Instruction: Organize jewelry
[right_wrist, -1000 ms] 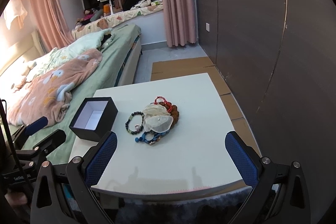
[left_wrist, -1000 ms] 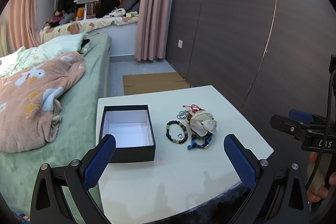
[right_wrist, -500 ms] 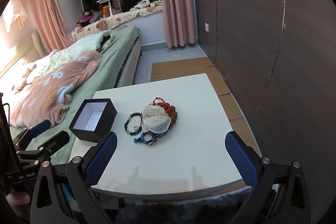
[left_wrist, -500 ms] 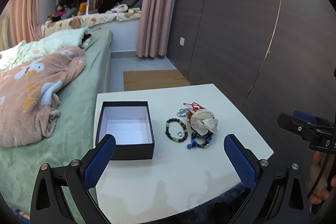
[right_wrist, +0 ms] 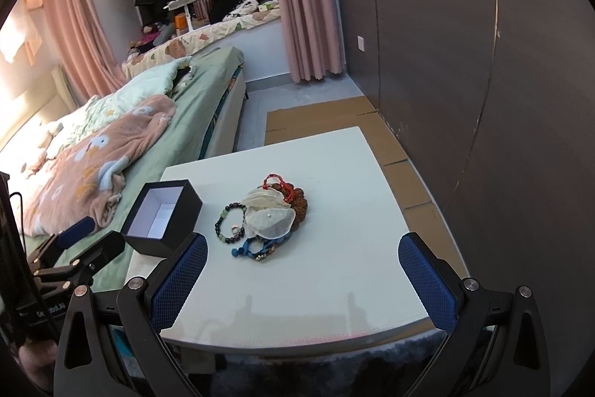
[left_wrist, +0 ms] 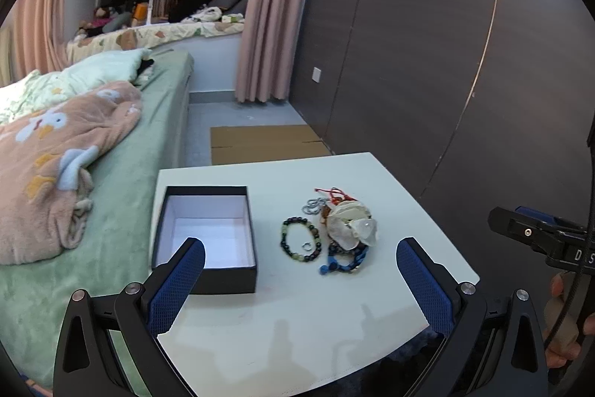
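Note:
An open black box point(left_wrist: 208, 240) with a white inside stands on the left of a white table point(left_wrist: 282, 319); it also shows in the right wrist view point(right_wrist: 163, 216). Right of it lies a jewelry pile: a dark bead bracelet point(left_wrist: 300, 244) around a small ring point(left_wrist: 308, 245), a sheer white pouch point(left_wrist: 351, 226), a blue bracelet point(left_wrist: 344, 261), a silver chain point(left_wrist: 314, 205) and a red cord point(left_wrist: 331, 193). The pile shows in the right wrist view point(right_wrist: 269, 216) too. My left gripper point(left_wrist: 299, 279) is open and empty near the front edge. My right gripper point(right_wrist: 303, 272) is open and empty.
A bed with a green sheet and pink blanket point(left_wrist: 55, 159) adjoins the table's left side. A dark wardrobe wall point(left_wrist: 427, 62) runs along the right. Flat cardboard point(left_wrist: 264, 144) lies on the floor behind the table. Dark carpet point(right_wrist: 334, 371) lies below the front edge.
Both grippers have drifted slightly forward toward the table. The box and the jewelry have not moved, and both grippers stay open.

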A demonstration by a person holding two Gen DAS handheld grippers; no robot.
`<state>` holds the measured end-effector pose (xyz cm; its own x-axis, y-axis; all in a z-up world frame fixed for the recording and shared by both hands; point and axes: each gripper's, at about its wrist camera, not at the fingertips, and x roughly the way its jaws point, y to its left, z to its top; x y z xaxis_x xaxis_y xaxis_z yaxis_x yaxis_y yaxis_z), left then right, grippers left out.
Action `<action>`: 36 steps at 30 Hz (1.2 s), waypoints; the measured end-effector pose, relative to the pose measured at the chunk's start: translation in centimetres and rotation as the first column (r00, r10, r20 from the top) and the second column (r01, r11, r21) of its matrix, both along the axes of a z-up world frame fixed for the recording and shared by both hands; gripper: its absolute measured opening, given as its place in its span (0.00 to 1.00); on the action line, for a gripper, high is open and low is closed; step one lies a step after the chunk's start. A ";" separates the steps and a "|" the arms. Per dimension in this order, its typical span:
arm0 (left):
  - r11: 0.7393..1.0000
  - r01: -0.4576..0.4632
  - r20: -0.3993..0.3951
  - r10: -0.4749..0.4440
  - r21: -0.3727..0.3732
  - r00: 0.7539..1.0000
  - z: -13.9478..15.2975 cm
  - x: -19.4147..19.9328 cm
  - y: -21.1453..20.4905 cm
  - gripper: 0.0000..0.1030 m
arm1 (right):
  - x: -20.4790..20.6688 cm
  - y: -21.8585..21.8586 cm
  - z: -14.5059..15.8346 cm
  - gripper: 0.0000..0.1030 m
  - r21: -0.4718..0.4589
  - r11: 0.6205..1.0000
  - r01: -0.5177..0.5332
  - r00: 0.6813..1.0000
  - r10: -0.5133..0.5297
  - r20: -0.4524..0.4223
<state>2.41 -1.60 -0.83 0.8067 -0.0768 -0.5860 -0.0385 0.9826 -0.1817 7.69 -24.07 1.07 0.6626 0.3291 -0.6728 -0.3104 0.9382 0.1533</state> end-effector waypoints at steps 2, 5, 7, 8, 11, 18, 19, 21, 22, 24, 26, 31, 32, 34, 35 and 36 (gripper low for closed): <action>1.000 0.010 0.000 -0.010 -0.008 1.000 -0.1 0.7 -0.3 1.00 | 0.6 -0.6 -0.2 1.00 0.023 1.000 0.018 1.000 -0.018 -0.022; 1.000 0.020 -0.009 -0.020 -0.015 1.000 -0.4 1.6 -0.8 1.00 | 1.6 -1.6 -0.4 1.00 0.057 0.997 0.055 0.997 -0.052 -0.057; 0.999 0.030 -0.017 -0.031 -0.026 0.999 -0.7 2.4 -1.2 0.99 | 2.3 -2.1 -0.6 1.00 0.069 0.994 0.081 0.994 -0.076 -0.072; 0.999 0.035 -0.022 -0.035 -0.027 0.999 -0.8 2.8 -1.4 0.98 | 2.6 -2.4 -0.7 1.00 0.071 0.993 0.096 0.993 -0.090 -0.081; 0.998 0.047 -0.036 -0.048 -0.028 0.998 -1.3 3.7 -1.9 0.97 | 3.5 -2.9 -1.1 1.00 0.087 0.989 0.119 0.988 -0.109 -0.108; 0.996 0.077 -0.076 -0.080 -0.036 0.994 -2.7 5.9 -3.1 0.91 | 5.6 -3.8 -2.5 1.00 0.119 0.979 0.167 0.974 -0.144 -0.177; 0.996 0.083 -0.087 -0.086 -0.036 0.992 -3.0 6.3 -3.2 0.89 | 5.9 -4.0 -2.8 1.00 0.120 0.978 0.173 0.971 -0.149 -0.186; 0.995 0.091 -0.108 -0.096 -0.043 0.990 -3.7 7.1 -3.5 0.86 | 6.5 -4.2 -3.2 1.00 0.122 0.975 0.186 0.966 -0.159 -0.205; 0.994 0.094 -0.118 -0.099 -0.048 0.988 -4.0 7.5 -3.6 0.86 | 6.8 -4.2 -3.4 1.00 0.118 0.974 0.193 0.963 -0.165 -0.213; 0.994 0.099 -0.136 -0.105 -0.056 0.985 -4.7 8.2 -3.7 0.84 | 7.3 -4.3 -3.6 1.00 0.103 0.973 0.204 0.958 -0.178 -0.224; 0.993 0.105 -0.150 -0.112 -0.060 0.982 -5.2 8.9 -3.9 0.80 | 7.9 -4.3 -3.9 1.00 0.095 0.973 0.209 0.956 -0.182 -0.230; 0.989 0.127 -0.190 -0.140 -0.075 0.972 -6.7 10.4 -4.7 0.75 | 9.3 -4.3 -4.8 1.00 0.090 0.970 0.226 0.943 -0.195 -0.270; 0.988 0.130 -0.200 -0.144 -0.078 0.969 -7.0 10.9 -4.8 0.75 | 9.6 -4.2 -4.9 1.00 0.091 0.970 0.226 0.942 -0.193 -0.275; 0.988 0.132 -0.216 -0.147 -0.085 0.965 -7.6 11.5 -4.8 0.75 | 10.1 -4.2 -5.1 1.00 0.092 0.970 0.224 0.941 -0.191 -0.280; 0.987 0.131 -0.224 -0.148 -0.090 0.963 -7.9 11.9 -4.8 0.74 | 10.4 -4.1 -5.2 1.00 0.091 0.970 0.224 0.940 -0.191 -0.283; 0.987 0.129 -0.231 -0.147 -0.092 0.962 -8.2 12.3 -4.8 0.70 | 10.8 -3.9 -5.3 1.00 0.091 0.970 0.225 0.939 -0.191 -0.287</action>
<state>14.66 -6.38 -9.03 0.6244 -0.2292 -0.7467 0.0457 0.9651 -0.2579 18.50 -28.02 -4.22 0.5200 0.2941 -0.8019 -0.0402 0.9462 0.3209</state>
